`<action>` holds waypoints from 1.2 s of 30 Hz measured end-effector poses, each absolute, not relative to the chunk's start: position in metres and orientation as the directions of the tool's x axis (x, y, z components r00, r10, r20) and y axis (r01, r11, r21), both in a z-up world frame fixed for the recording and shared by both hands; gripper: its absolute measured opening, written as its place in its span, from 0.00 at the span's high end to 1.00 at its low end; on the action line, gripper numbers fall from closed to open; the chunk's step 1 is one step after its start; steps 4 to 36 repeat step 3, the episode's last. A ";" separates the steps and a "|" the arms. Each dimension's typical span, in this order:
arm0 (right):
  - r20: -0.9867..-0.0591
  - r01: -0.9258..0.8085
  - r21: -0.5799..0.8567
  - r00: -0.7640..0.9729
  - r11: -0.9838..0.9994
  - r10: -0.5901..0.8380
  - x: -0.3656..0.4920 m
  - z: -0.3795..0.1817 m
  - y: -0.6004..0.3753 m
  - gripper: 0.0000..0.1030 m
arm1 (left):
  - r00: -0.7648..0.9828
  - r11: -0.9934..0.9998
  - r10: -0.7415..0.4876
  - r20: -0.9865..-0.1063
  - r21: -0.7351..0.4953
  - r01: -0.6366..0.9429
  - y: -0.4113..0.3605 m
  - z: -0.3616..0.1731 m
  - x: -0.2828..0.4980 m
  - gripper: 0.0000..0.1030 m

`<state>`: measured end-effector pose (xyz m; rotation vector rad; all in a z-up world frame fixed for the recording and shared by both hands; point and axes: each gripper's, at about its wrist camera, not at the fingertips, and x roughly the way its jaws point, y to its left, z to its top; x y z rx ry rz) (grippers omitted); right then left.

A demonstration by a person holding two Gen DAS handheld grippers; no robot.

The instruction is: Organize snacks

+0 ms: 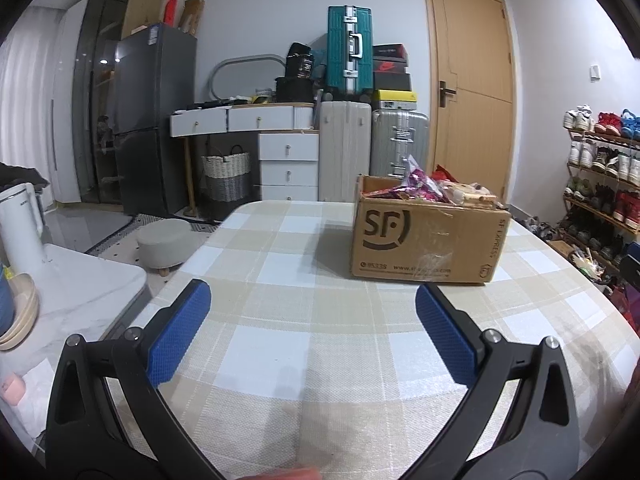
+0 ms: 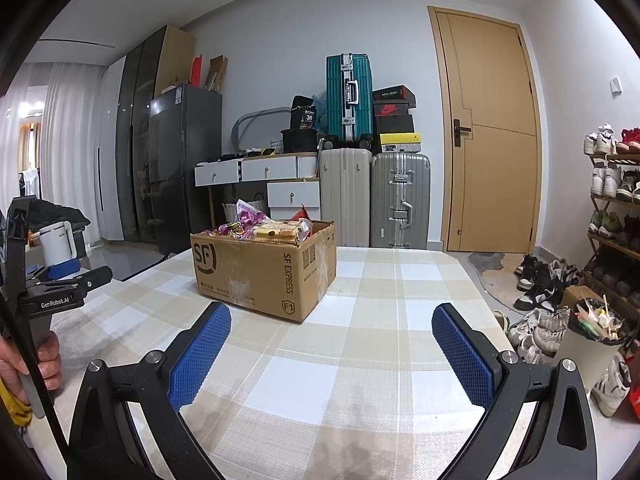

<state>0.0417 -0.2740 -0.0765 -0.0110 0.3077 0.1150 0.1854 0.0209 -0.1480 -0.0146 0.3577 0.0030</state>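
Left hand-held gripper [image 1: 312, 312] with blue textured pads, jaws spread wide, nothing between them, hovering over the beige-and-white checked cloth tabletop [image 1: 280, 360]. Right hand-held gripper [image 2: 332, 332] same: jaws wide apart, empty, above the same tabletop. Brown cardboard shipping box with "SF" printing [image 1: 428, 236] sits on the tabletop, ahead and slightly right of the left gripper, ahead and left of the right one, apart from both. Box is open-topped, heaped with assorted snack packets [image 1: 432, 188]: purple foil wrappers, a red packet, pale biscuit packs, piled above the rim. In the right wrist view the left gripper shows at the far left edge, held by a hand [image 2: 40, 364] on its handle.
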 end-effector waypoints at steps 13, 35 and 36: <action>-0.301 -0.115 0.007 0.947 0.993 0.112 0.041 -0.076 -0.274 0.01 | 0.934 1.000 -0.025 -0.356 -0.015 0.021 0.019 -0.149 0.187 0.01; -0.301 -0.115 0.007 0.947 0.993 0.112 0.041 -0.076 -0.274 0.01 | 0.934 1.000 -0.025 -0.356 -0.015 0.021 0.019 -0.149 0.187 0.01; -0.301 -0.115 0.007 0.947 0.993 0.112 0.041 -0.076 -0.274 0.01 | 0.934 1.000 -0.025 -0.356 -0.015 0.021 0.019 -0.149 0.187 0.01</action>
